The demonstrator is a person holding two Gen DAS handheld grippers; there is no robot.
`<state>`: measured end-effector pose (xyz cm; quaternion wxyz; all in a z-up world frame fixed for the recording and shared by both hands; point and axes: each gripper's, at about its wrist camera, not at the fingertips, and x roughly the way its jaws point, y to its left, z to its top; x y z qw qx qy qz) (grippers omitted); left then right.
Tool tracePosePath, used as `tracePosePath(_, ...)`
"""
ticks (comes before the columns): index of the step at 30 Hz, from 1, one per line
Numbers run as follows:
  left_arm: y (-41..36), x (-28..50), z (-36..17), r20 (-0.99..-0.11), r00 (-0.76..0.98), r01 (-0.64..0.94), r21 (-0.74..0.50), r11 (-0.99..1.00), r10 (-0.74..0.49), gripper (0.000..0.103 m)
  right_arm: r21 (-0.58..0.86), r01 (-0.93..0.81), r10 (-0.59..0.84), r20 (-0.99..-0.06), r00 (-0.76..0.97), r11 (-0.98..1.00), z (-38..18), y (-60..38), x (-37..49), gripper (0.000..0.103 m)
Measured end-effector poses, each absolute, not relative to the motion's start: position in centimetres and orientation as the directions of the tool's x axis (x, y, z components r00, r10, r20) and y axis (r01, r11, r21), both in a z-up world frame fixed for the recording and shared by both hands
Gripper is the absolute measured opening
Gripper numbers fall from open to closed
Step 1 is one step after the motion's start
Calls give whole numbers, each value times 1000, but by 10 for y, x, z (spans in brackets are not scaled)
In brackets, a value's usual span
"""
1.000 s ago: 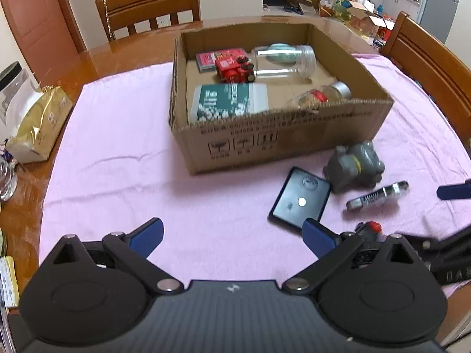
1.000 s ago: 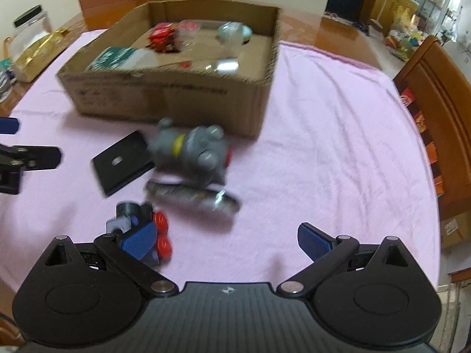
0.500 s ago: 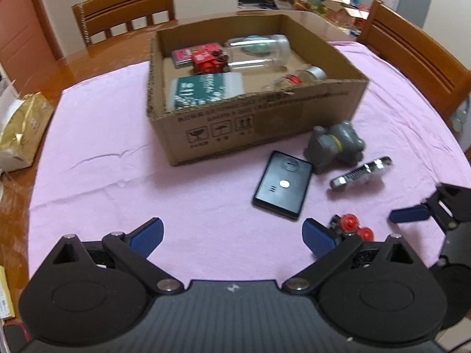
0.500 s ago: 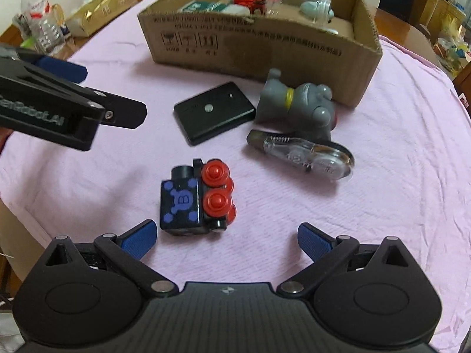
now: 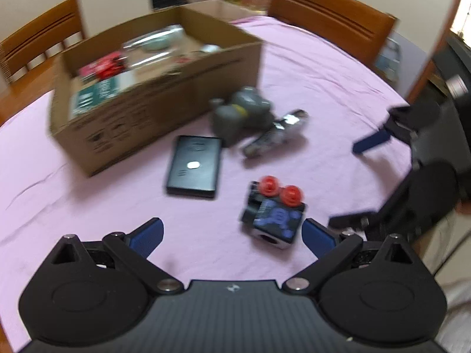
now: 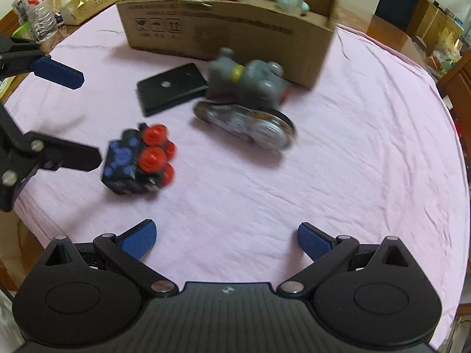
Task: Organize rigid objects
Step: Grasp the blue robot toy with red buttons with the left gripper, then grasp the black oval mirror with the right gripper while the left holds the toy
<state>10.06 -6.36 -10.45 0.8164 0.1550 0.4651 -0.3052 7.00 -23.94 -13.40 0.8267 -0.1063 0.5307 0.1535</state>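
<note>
A black toy block with red knobs (image 5: 272, 216) (image 6: 138, 158) lies on the pink cloth, just ahead of my open left gripper (image 5: 232, 236). A flat black device (image 5: 194, 166) (image 6: 172, 88), a grey toy figure (image 5: 241, 113) (image 6: 247, 78) and a clear tape dispenser (image 5: 273, 135) (image 6: 247, 123) lie beside a cardboard box (image 5: 153, 106) (image 6: 226, 26) that holds several items. My right gripper (image 6: 226, 241) is open and empty, nearer than the tape dispenser. It also shows at the right of the left wrist view (image 5: 353, 182).
Wooden chairs (image 5: 332, 14) stand around the table. A water bottle (image 6: 36, 6) and a gold packet (image 6: 85, 3) sit at the far left edge. The left gripper's fingers (image 6: 59, 72) reach in from the left of the right wrist view.
My left gripper has swung right and closer to the block with red knobs. My right gripper has pulled back and shifted right, so the block now lies to its left.
</note>
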Motion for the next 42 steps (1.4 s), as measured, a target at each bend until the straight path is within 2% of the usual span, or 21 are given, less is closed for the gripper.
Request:
tracePosePath(2,-70,101,-110,-853,357,685,-37,728,-380,95,-11,-346,132,-911,389,938,-134,-248,71,103)
tracePosePath(6,-82,105,-124,-860,323,733,-37,680,-395,71,-13,-321,121,-911,394,947,-134,-256,70,103)
tracePosePath(9,-88,107,-130,-855,315,759,-33,651,-411,66,-14,-313,118,-909,399,950,-135,-257,69,103)
tracePosePath(12,-89,106,-129,-838,325,777,-28,629,-438,50,-13,-310,118,-909,401,951,-134,-258,68,103)
tracePosePath(20,-63,111,-128,-849,402,654,4,756,-344,50,5,-271,120,-904,410,963,-128,-261,77,103)
tracePosePath(23,-47,117,-127,-852,437,568,13,823,-288,50,0,-244,113,-885,451,970,-118,-262,86,103)
tracePosePath(27,-31,124,-127,-849,450,499,-19,866,-277,50,-22,-201,92,-837,539,979,-98,-261,104,103)
tracePosePath(33,-28,123,-127,-849,457,486,-12,874,-265,50,-10,-99,49,-815,578,995,-94,-266,142,103)
tracePosePath(42,-22,123,-127,-846,458,476,-24,879,-272,50,-52,-138,29,-849,527,989,-106,-257,127,103)
